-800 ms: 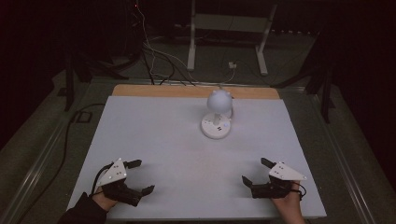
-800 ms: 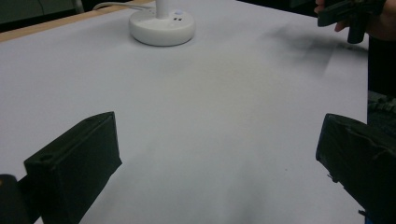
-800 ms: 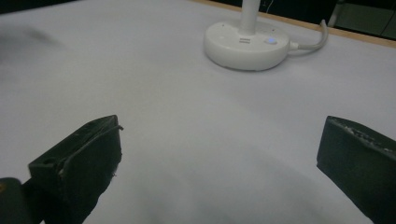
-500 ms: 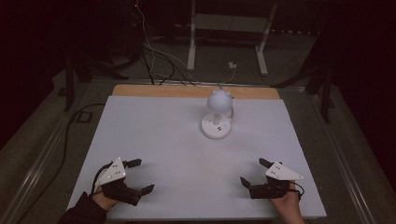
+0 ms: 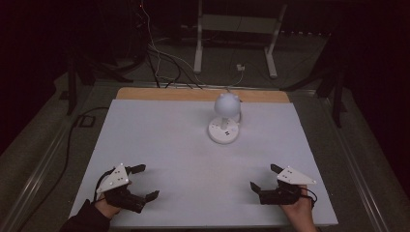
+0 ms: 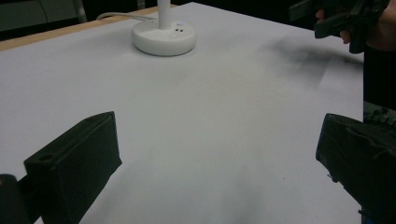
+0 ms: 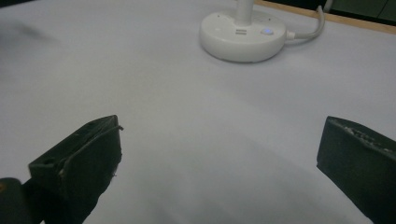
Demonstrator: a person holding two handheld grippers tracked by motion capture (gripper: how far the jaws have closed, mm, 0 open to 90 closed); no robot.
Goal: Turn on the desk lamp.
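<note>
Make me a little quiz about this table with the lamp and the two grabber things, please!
1. True or false: the left gripper is shut on the lamp.
2. Where does the lamp stand? A) between the two grippers B) toward the table's far edge C) on the floor
3. Fill in: the right gripper has its jaws ____.

Key:
1. False; it is open, holds nothing and sits near the table's front edge, far from the lamp.
2. B
3. open
</note>
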